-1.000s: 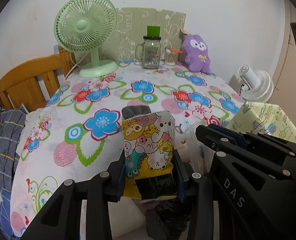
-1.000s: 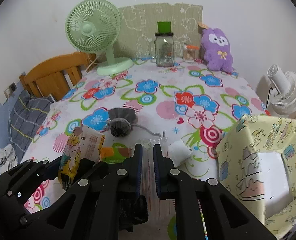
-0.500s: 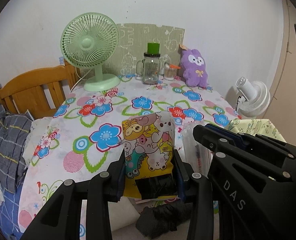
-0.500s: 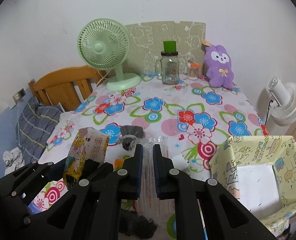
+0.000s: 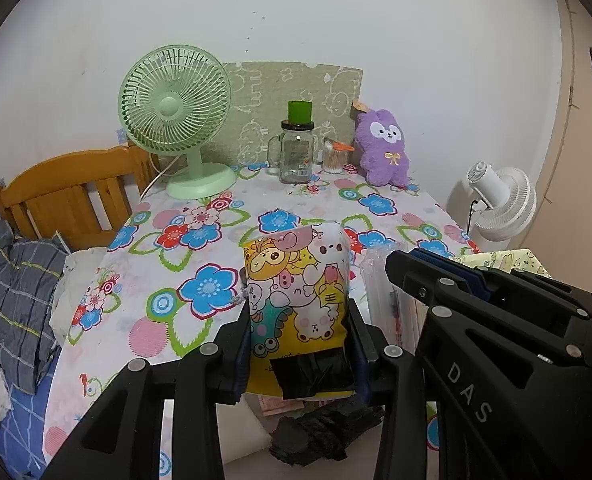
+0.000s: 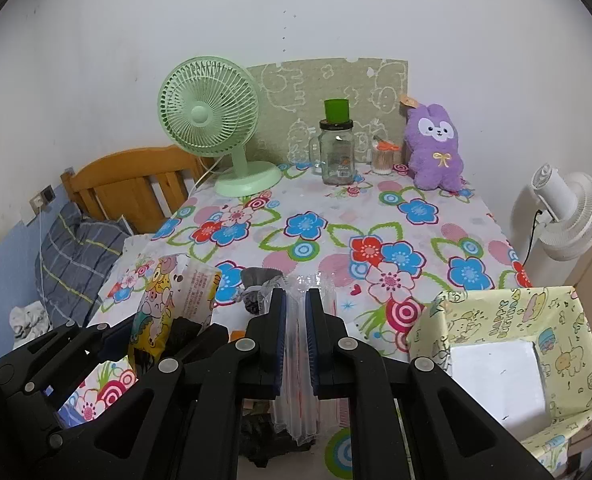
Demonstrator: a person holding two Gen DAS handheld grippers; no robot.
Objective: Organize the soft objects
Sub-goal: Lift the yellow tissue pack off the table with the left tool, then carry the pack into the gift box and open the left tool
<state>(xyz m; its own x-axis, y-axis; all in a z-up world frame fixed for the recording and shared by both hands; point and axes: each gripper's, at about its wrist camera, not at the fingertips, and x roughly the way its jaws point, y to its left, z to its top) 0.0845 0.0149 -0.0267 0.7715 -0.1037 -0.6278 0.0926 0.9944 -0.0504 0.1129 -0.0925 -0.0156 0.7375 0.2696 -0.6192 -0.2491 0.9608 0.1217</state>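
A cartoon-printed yellow pouch (image 5: 296, 304) stands upright, lifted above the tabletop (image 5: 176, 256); beside it a clear air-cushion packet (image 6: 296, 360), also raised.

We see a table (image 6: 424, 240) covered in a flowered cloth. Along its far edge stand a green fan (image 6: 216, 128) at the left, a glass jar (image 6: 337, 156) with a green cup on its lid, a small container of sticks (image 6: 383, 158), and a purple plush (image 6: 436, 148) at the right corner. Near the front edge lies a dark grey pouch (image 6: 256, 284).
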